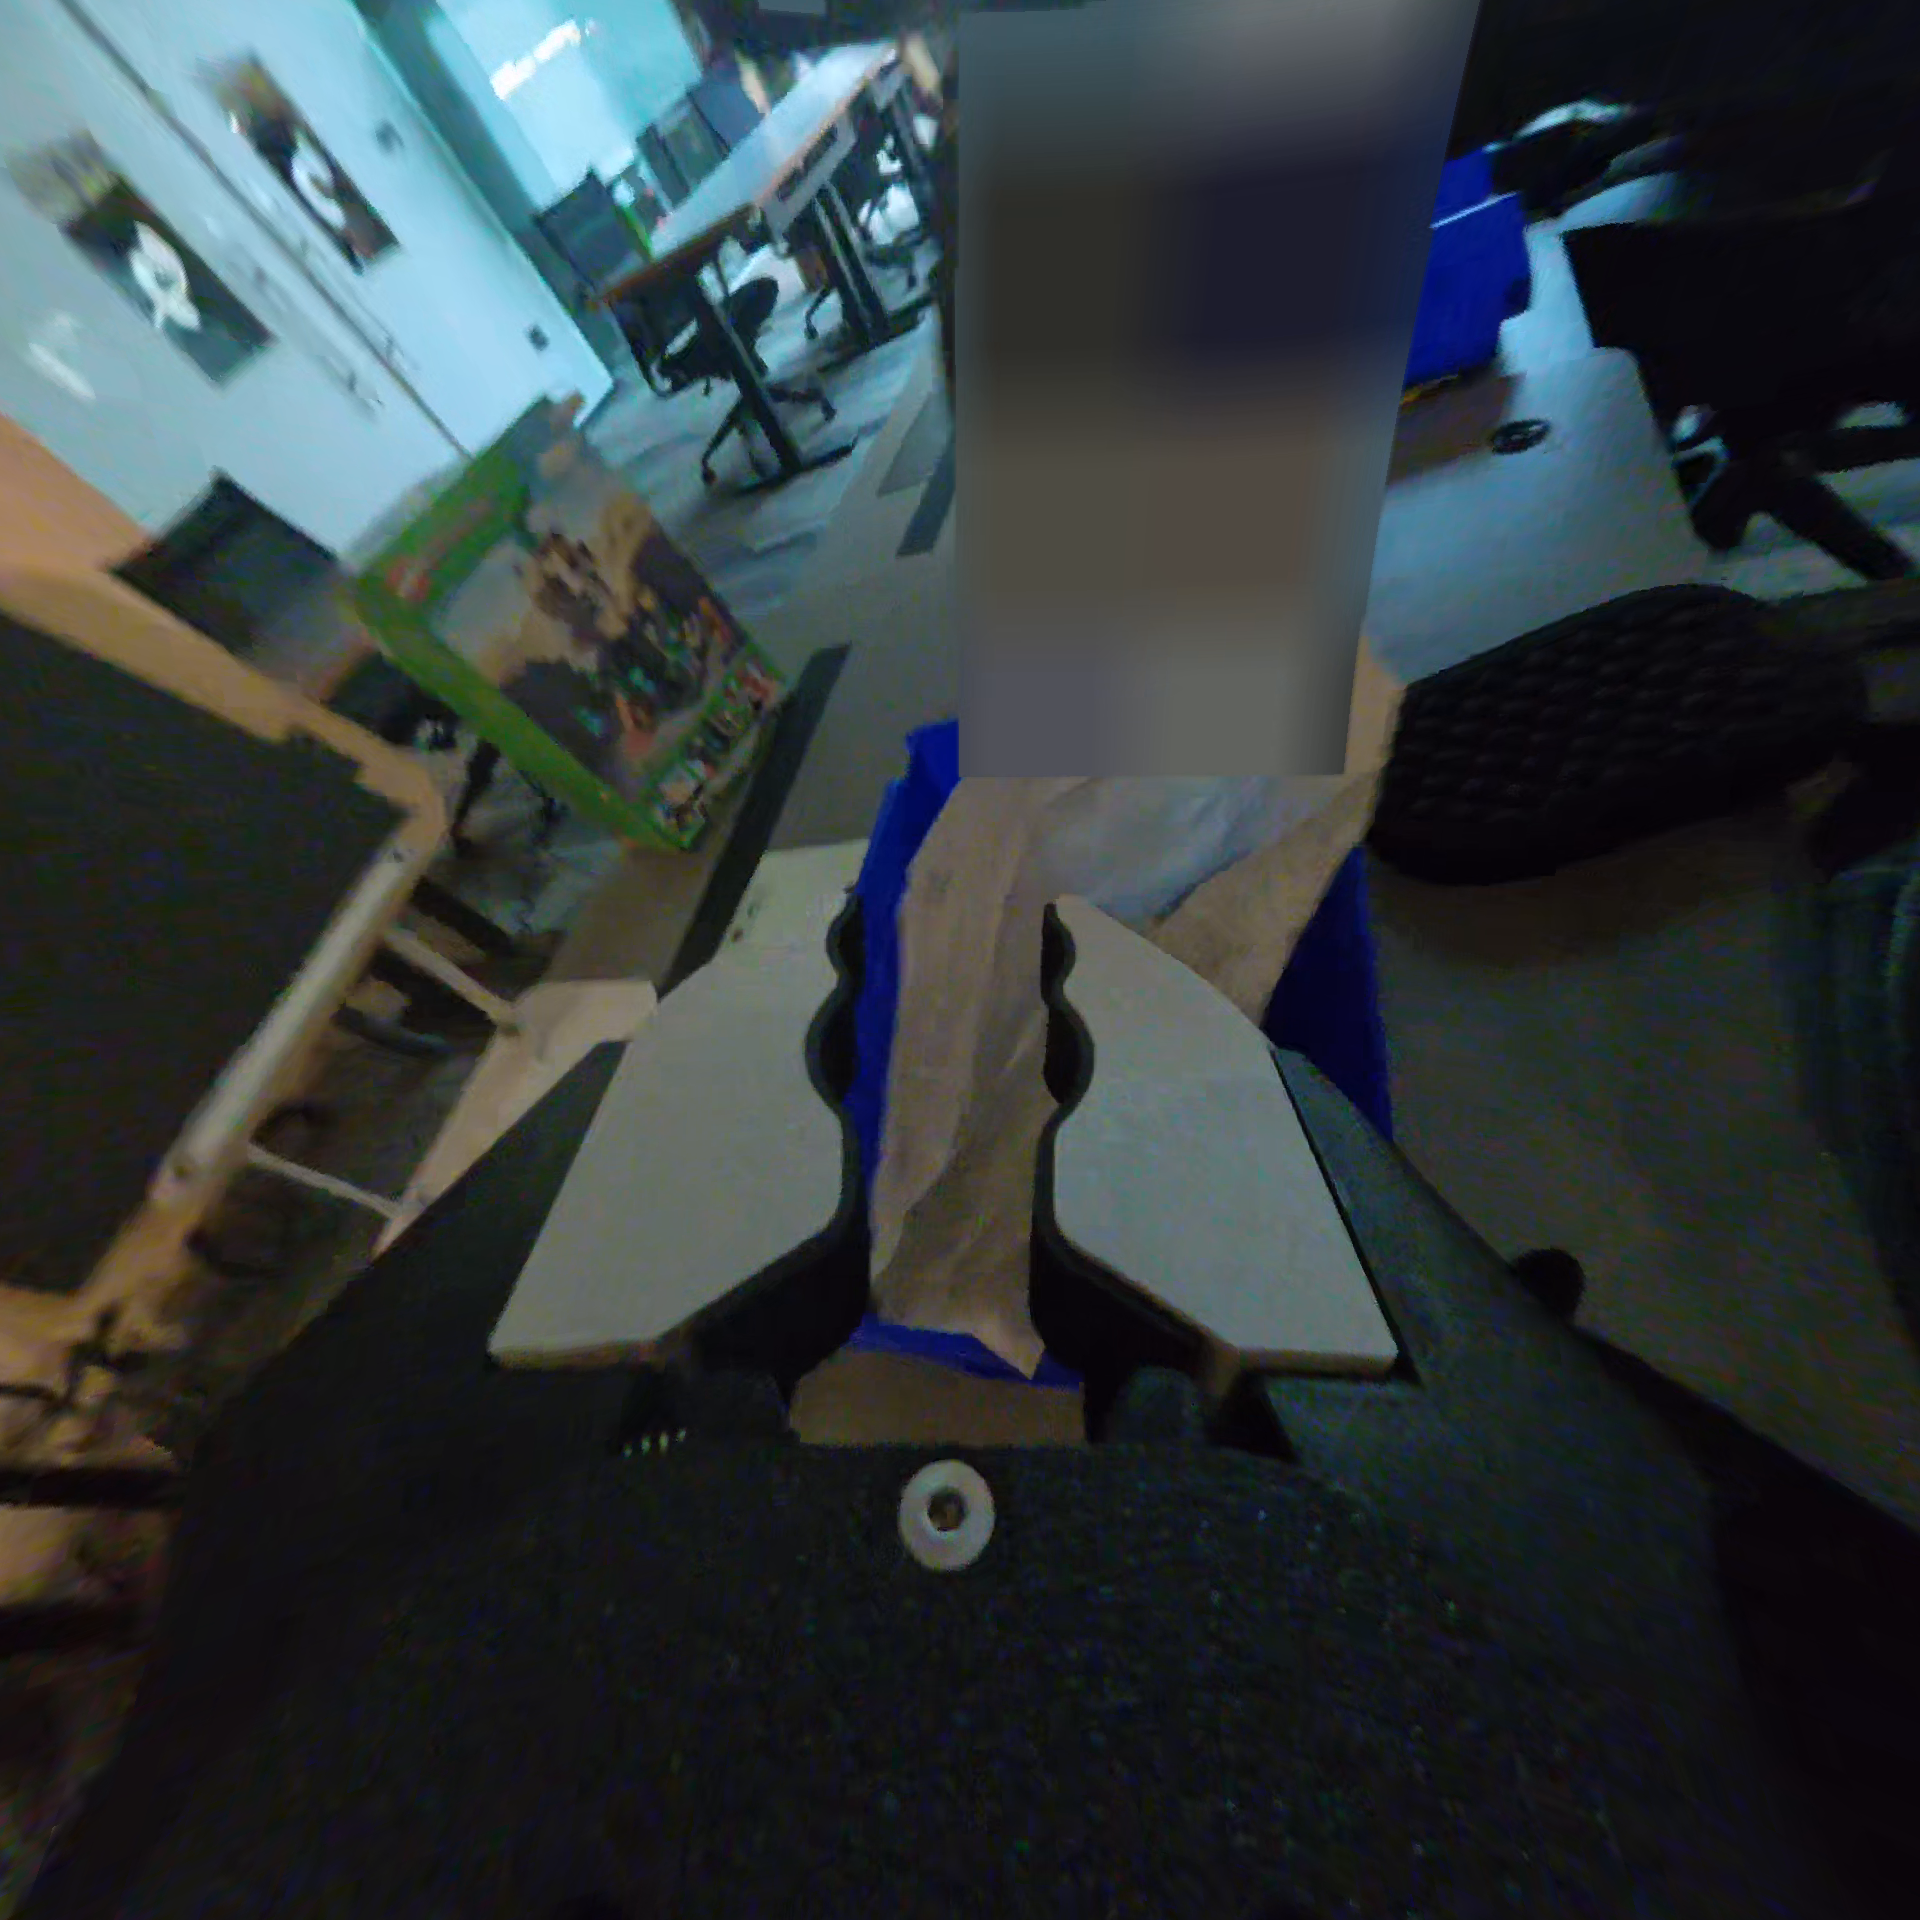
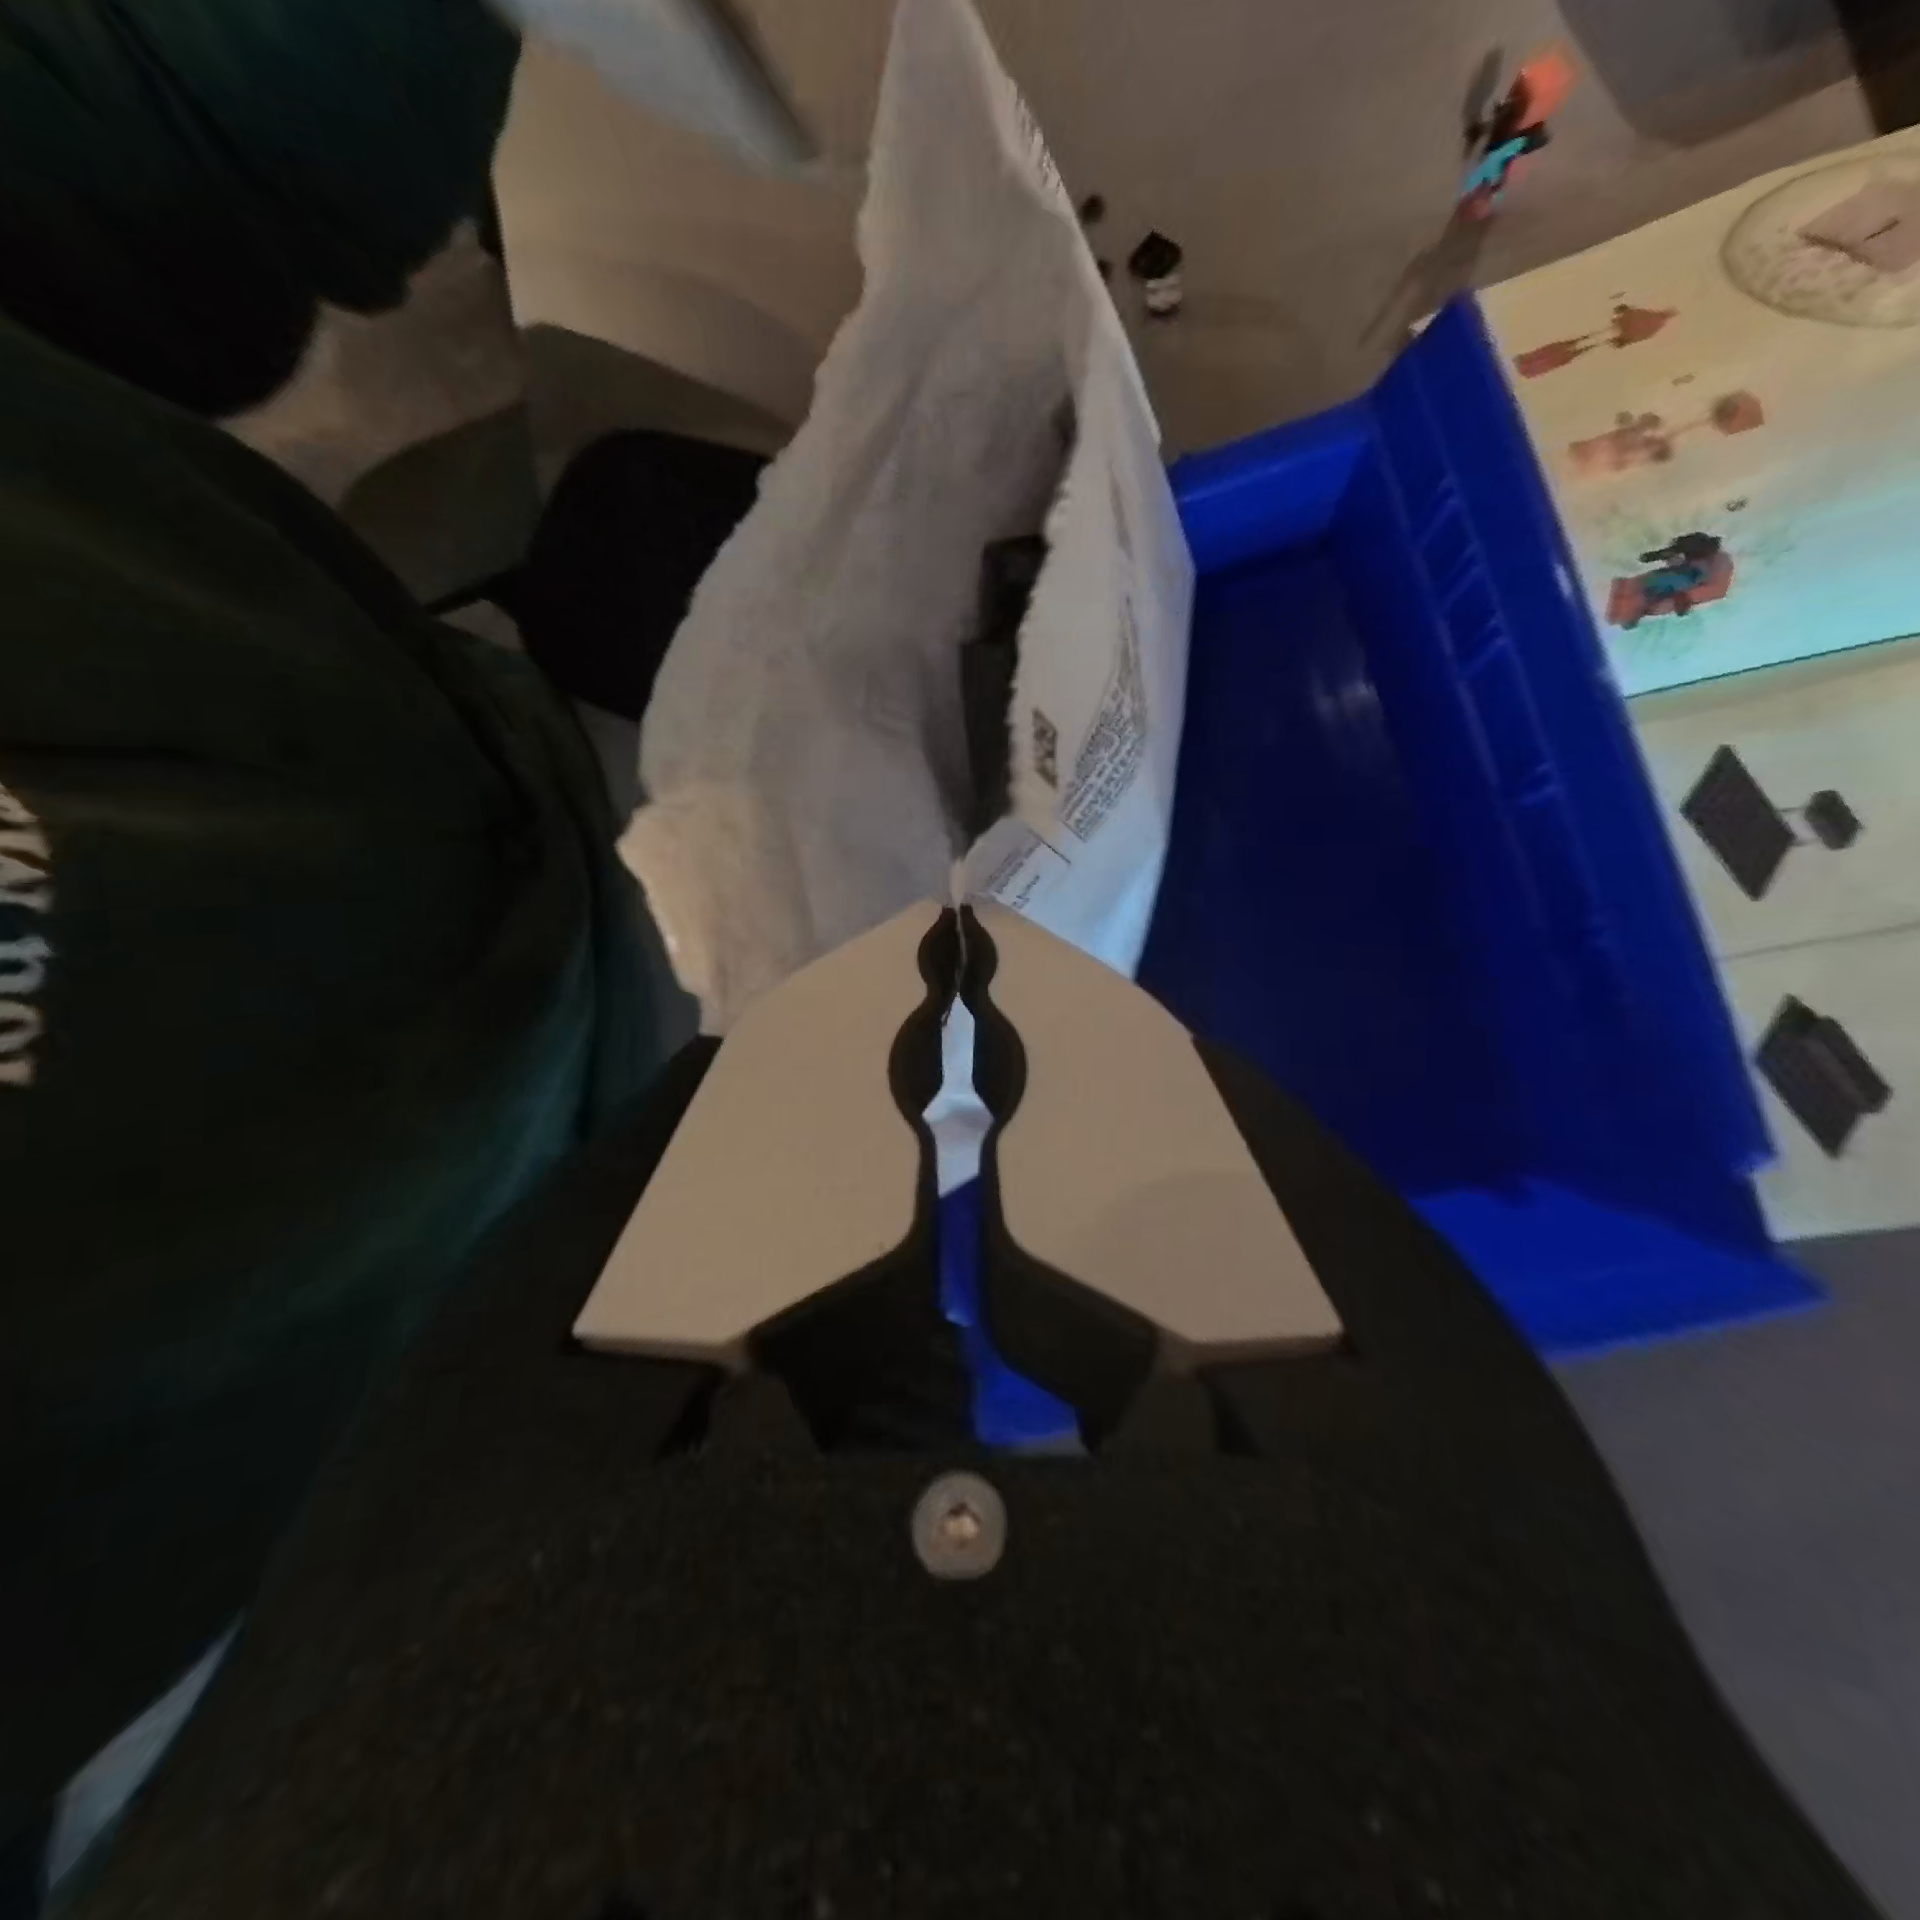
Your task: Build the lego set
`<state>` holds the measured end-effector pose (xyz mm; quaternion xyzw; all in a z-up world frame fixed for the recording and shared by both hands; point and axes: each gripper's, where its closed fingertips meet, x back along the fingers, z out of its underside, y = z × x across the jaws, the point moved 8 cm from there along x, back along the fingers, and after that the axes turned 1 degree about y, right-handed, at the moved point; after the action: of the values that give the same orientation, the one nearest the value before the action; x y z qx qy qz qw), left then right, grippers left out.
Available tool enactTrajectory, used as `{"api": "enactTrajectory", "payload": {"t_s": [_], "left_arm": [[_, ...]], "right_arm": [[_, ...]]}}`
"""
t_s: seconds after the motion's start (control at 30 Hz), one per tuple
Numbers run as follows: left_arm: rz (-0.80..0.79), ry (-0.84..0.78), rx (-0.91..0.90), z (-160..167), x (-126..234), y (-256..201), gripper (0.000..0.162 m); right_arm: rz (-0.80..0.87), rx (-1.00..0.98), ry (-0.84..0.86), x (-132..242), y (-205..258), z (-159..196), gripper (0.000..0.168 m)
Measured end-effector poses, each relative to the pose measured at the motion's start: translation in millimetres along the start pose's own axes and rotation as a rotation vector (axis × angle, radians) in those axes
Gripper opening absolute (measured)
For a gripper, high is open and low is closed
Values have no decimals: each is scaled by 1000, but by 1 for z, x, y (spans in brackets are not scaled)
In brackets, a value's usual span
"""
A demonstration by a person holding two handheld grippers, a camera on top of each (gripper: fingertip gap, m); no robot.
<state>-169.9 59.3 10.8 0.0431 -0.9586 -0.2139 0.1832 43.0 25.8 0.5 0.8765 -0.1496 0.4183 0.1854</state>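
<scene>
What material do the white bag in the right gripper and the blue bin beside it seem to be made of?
The white bag, pinched by the right gripper, looks like thin matte paper: it has fine wrinkles and a ragged torn edge, though a papery plastic film is possible. The blue bin looks like rigid moulded plastic with a glossy finish: smooth walls, bright highlights and moulded ribs.

The left wrist camera is looking forward along its fingers, close over a blue bin [image 1: 1340, 997] and out across the office floor toward the desks [image 1: 790, 177]. The right wrist camera is sitting rolled sideways, very near a white bag [image 2: 883, 623], facing the same bin [image 2: 1455, 831]. Both views are sharing bin and bag [image 1: 966, 1039].
</scene>
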Motion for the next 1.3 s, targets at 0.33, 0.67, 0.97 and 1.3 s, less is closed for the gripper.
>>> {"api": "enactTrajectory", "payload": {"t_s": [0.33, 0.67, 0.97, 1.3], "left_arm": [[224, 318, -392, -3, -55, -57, 48], [115, 395, -656, 27, -44, -106, 0], [36, 434, -712, 32, -48, -119, 0], [54, 412, -633, 31, -50, -111, 0]], "right_arm": [[-14, 44, 43, -13, 19, -24, 0], [61, -25, 6, -5, 3, 2, 0], [124, 66, 40, -15, 20, -21, 23], [274, 218, 242, -55, 1, -52, 0]]}}
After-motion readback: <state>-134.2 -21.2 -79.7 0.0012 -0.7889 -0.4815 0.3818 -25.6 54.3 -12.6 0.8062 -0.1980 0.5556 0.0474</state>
